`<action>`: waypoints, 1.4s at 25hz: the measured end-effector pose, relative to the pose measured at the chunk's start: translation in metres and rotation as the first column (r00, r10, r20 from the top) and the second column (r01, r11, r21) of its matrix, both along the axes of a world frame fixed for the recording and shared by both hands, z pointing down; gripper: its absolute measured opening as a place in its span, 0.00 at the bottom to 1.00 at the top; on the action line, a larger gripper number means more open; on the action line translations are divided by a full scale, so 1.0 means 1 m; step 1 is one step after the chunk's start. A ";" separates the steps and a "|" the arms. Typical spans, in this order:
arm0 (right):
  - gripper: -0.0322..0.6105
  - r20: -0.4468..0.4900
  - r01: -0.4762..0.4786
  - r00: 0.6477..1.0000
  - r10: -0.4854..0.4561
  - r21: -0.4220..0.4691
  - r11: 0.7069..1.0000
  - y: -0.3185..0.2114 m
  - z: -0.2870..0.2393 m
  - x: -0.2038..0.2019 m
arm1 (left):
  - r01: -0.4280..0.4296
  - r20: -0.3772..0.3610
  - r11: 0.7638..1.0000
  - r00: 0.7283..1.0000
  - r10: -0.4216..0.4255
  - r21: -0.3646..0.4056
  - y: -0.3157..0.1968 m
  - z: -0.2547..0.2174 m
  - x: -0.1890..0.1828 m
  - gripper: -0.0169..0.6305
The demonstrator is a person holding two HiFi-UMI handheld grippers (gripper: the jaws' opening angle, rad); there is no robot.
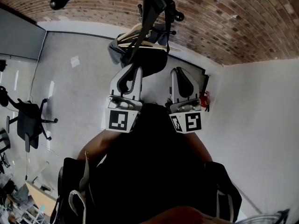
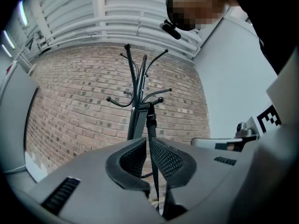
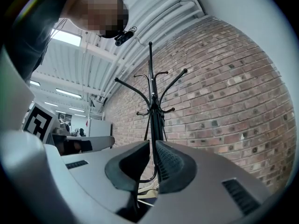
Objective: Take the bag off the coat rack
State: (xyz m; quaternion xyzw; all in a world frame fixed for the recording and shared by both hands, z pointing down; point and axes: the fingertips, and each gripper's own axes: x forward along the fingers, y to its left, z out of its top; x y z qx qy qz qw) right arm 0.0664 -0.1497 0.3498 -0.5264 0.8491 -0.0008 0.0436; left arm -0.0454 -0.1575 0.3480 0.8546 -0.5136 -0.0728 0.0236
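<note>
A black coat rack [image 1: 150, 3] stands against the brick wall, its hooks spread above me [image 2: 135, 97] [image 3: 151, 97]. A dark bag [image 1: 140, 59] with tan parts hangs from it by black straps. My left gripper [image 1: 132, 73] [image 2: 148, 146] is shut on one black strap [image 2: 151, 125] that runs down from a hook [image 2: 160, 99]. Just to the right, my right gripper [image 1: 178, 73] [image 3: 153, 155] has its jaws pressed together on a thin dark strap [image 3: 153, 146] in line with the rack's pole. The bag itself is hidden below the jaws in both gripper views.
A black office chair [image 1: 29, 120] stands on the grey floor at left. A white wall [image 1: 261, 125] rises close on the right, with a small red object [image 1: 206, 100] at its foot. A desk corner [image 1: 39, 197] shows at the lower left.
</note>
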 end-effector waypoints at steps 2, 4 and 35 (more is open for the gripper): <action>0.11 -0.009 -0.001 1.000 0.001 -0.005 1.000 -0.008 0.001 0.002 | 0.016 -0.045 1.000 0.999 -0.016 -0.009 -0.008 -0.006 0.000 0.10; 0.15 -0.012 -0.002 1.000 0.001 -0.013 1.000 -0.017 0.001 0.002 | 0.022 -0.073 1.000 0.997 -0.023 -0.014 -0.014 -0.009 -0.001 0.19; 0.18 -0.094 -0.028 0.995 0.020 -0.084 0.996 -0.112 0.009 -0.021 | 0.046 -0.070 0.996 0.996 -0.051 -0.079 -0.092 0.016 0.010 0.20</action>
